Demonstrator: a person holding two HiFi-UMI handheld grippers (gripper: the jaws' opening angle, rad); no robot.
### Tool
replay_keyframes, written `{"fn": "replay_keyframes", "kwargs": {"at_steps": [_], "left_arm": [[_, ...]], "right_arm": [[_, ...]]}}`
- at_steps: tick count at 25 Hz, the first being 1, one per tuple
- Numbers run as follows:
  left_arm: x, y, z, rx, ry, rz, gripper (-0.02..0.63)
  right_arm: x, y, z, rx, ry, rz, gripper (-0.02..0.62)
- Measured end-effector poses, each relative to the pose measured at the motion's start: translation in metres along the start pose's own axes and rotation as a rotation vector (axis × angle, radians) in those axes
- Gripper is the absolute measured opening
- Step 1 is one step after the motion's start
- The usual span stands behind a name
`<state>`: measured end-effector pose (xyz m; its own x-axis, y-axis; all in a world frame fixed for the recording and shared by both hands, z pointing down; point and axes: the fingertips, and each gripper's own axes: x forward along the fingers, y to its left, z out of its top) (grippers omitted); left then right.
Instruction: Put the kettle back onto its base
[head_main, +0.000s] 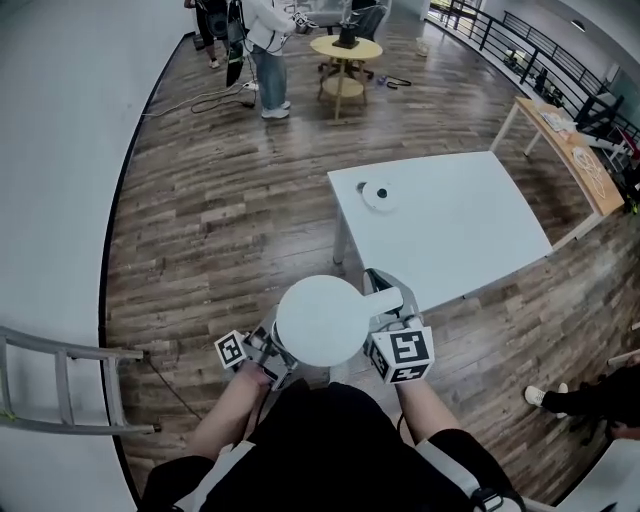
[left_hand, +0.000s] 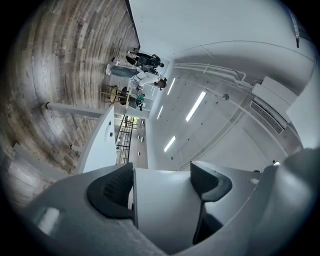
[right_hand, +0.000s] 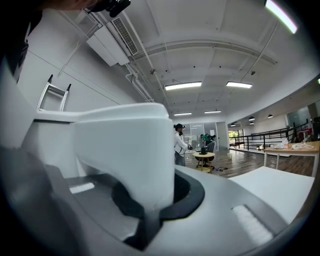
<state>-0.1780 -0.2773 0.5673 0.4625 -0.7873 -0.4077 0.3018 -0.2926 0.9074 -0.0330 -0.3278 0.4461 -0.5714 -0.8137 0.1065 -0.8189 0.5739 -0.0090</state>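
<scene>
Kettle (head_main: 320, 322) in left tool (left_hand: 162, 183), right tool (right_hand: 152, 197), over open floor near table (head_main: 470, 230) edge.

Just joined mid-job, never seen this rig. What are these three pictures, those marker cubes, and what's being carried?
There is no robot: a person holds a claw tool in each hand, and the marker cubes are part of those tools. The head view looks down from the person's head; the other two pictures come from a camera on each claw. The left claw and the right claw both clamp a white kettle, carried in the air. Ahead, the round base sits on a white table.
</scene>
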Motion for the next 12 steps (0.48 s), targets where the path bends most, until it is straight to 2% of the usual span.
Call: {"fn": "replay_keyframes", "kwargs": {"at_steps": [9,12], "left_arm": [[0.066,0.026,0.017,0.005,-0.014,-0.014,0.36],[0.086,0.038,0.013,0.008,-0.001,-0.005,0.36]], "right_arm": [[0.043,-0.055,0.009,-0.034,-0.009,0.051,0.011],[0.045,-0.078,0.009,-0.029,-0.015,0.038,0.009]]}}
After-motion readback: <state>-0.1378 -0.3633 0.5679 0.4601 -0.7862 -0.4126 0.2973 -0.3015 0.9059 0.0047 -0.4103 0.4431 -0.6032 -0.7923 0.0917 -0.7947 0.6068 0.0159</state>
